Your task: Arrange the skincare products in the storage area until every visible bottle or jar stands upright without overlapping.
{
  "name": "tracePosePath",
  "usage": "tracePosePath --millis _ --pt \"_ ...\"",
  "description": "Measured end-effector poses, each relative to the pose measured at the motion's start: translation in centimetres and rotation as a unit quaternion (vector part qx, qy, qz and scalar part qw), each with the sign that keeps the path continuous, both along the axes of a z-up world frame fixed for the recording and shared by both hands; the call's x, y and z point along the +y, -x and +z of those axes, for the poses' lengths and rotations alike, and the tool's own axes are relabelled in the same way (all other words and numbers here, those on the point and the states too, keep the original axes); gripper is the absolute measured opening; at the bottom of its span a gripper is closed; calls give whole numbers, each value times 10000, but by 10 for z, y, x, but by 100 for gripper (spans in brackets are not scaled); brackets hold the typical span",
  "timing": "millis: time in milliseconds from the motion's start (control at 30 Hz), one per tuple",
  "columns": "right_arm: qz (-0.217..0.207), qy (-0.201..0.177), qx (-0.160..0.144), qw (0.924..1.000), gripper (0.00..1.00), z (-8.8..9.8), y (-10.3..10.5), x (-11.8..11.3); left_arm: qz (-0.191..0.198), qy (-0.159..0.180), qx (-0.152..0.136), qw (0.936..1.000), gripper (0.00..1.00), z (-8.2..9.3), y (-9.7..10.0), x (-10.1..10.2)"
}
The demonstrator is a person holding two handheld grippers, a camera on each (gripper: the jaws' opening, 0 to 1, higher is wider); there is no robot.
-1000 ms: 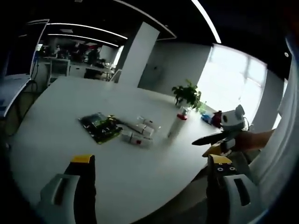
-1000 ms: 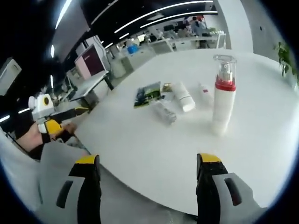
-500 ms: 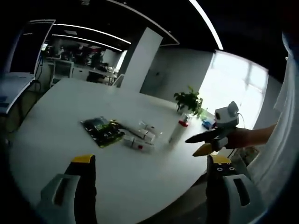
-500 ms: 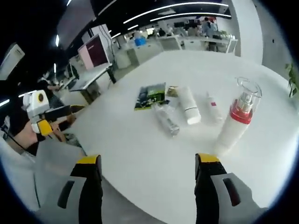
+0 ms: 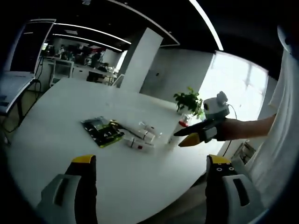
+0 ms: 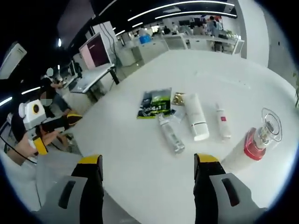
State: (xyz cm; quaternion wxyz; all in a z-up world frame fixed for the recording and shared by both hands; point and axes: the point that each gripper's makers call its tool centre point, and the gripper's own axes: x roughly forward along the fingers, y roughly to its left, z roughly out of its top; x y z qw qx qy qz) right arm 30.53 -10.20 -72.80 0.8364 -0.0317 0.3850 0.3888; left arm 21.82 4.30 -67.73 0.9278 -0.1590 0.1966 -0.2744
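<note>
— So, what is sitting ahead of the right gripper?

— Its two yellow-tipped jaws are standing wide apart with nothing between them, hanging over the near edge of the white table. Just beyond the jaw tips a clear bottle is lying flat. Right of it a white tube is lying on its side, and further right a thin tube with a red label is lying flat too. Beyond the clear bottle a green packet is resting flat, with a small gold item at its right corner; what that item is cannot be told.

— Is anything standing upright?

— A white pump bottle with a red collar and clear cap is standing to the right of the jaws, apart from the lying ones.

— And the left gripper?

— It is hanging open and empty as well, over the table edge. Ahead of it the green packet is lying slightly left, the lying tubes are clustered in the middle, and the pump bottle is standing right of them. The right gripper is reaching in from the right, its tips next to that bottle. A potted plant is sitting further back.

— Is the left gripper showing elsewhere?

— At the far left of the right gripper view, the left gripper is being held by a hand.
</note>
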Motion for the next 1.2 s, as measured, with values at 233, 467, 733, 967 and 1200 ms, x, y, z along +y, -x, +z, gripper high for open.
tracePosePath --millis 233,467,733,967,1200 --pt "213 246 64 9995 78 2 -12 8 10 39 41 10000 89 -1 0 1" --pt "294 466 36 9985 77 1 -29 16 38 118 29 9999 89 0 -2 2" --pt "388 591 75 9975 76 1 -42 27 118 191 56 9997 89 -2 -4 7" --pt "370 692 233 9966 76 -10 -65 34 80 249 116 9996 87 -4 -4 3" --pt "339 782 300 9959 76 -17 -79 37 -10 227 227 9995 86 -10 -3 4"
